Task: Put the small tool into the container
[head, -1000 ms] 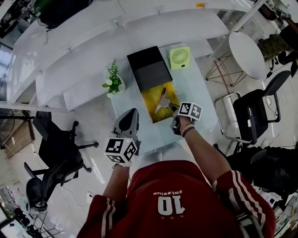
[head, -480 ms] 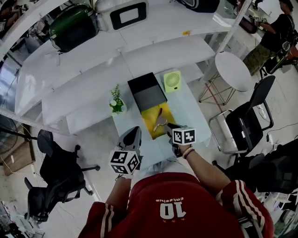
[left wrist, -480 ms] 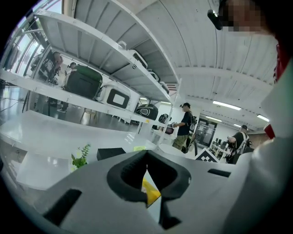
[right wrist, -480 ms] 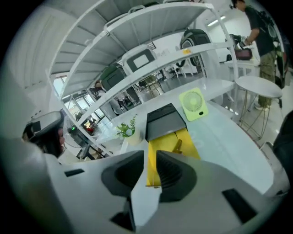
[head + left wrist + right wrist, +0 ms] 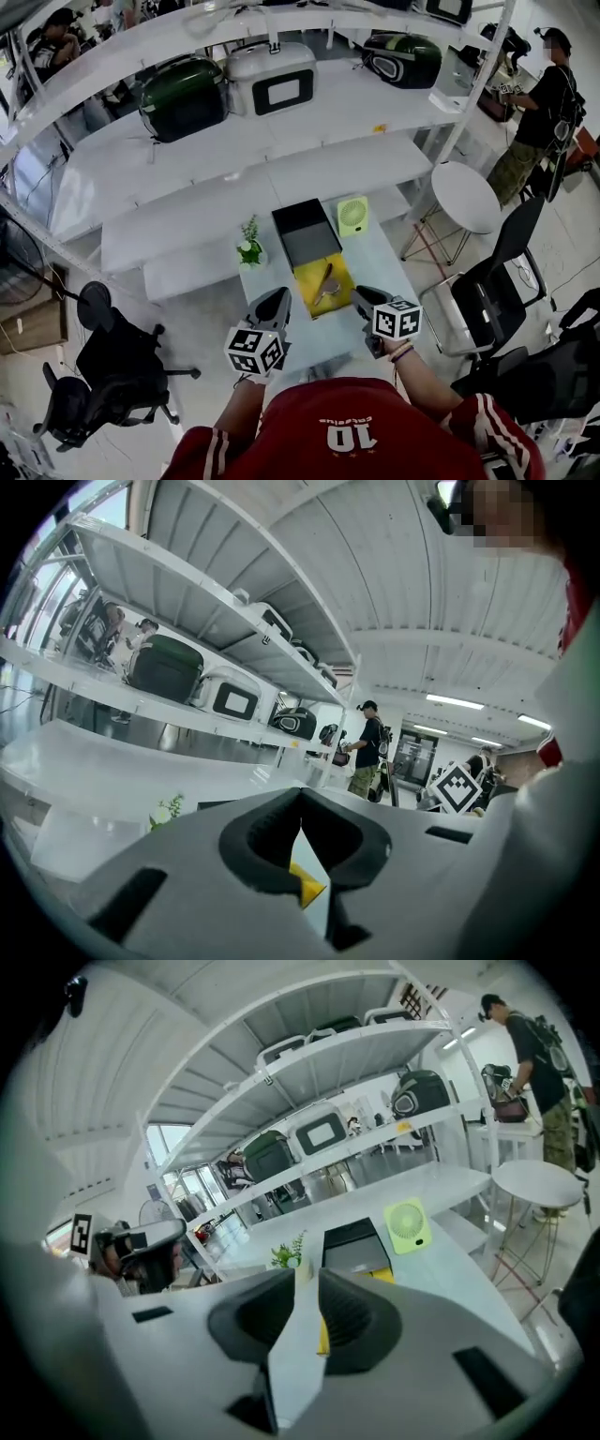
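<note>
Holding both grippers at the near end of the table (image 5: 373, 255), we have nothing in either one. Left gripper (image 5: 278, 299): jaws meet at the tips, empty; its own view shows a sliver of yellow through the slot behind them. Right gripper (image 5: 361, 294): jaws a narrow slit apart, empty, pointing far toward the black box (image 5: 305, 234). We see the tool (image 5: 325, 283) lying flat on the yellow mat (image 5: 341, 278) mid-table, between the two grippers and just far of their tips, touching neither. The box sits just far of the mat — edges touching or nearly, we can't tell which. The tool is outside it. Green fan (image 5: 353, 216) is just right of the box; plant (image 5: 249, 251) to its left, by the table's left edge.
</note>
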